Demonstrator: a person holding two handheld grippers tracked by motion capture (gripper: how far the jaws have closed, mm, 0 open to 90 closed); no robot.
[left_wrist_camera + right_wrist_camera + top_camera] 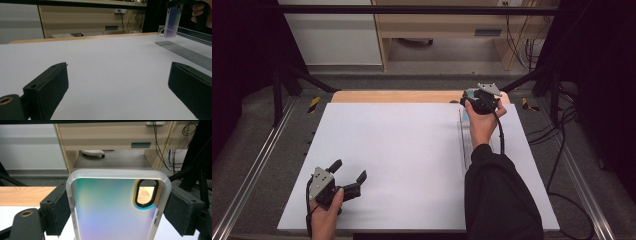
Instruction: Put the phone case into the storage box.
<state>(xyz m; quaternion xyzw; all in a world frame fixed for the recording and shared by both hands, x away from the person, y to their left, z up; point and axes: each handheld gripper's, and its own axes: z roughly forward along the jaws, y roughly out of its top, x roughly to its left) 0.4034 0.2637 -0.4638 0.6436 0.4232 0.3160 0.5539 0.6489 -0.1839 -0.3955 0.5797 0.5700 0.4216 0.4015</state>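
White board covered our counter (412, 150), with a wooden edge at its far side and a pale cabinet beyond it. We held the right gripper (481, 102) at the far right of the counter, its jaws clamped on the two long sides of an iridescent phone case (112, 207), which hung upright just over the far end of a clear acrylic rack (185, 47). Our left gripper (347, 175) sat low at the near left corner, well apart from the case, its jaws wide apart with nothing between them.
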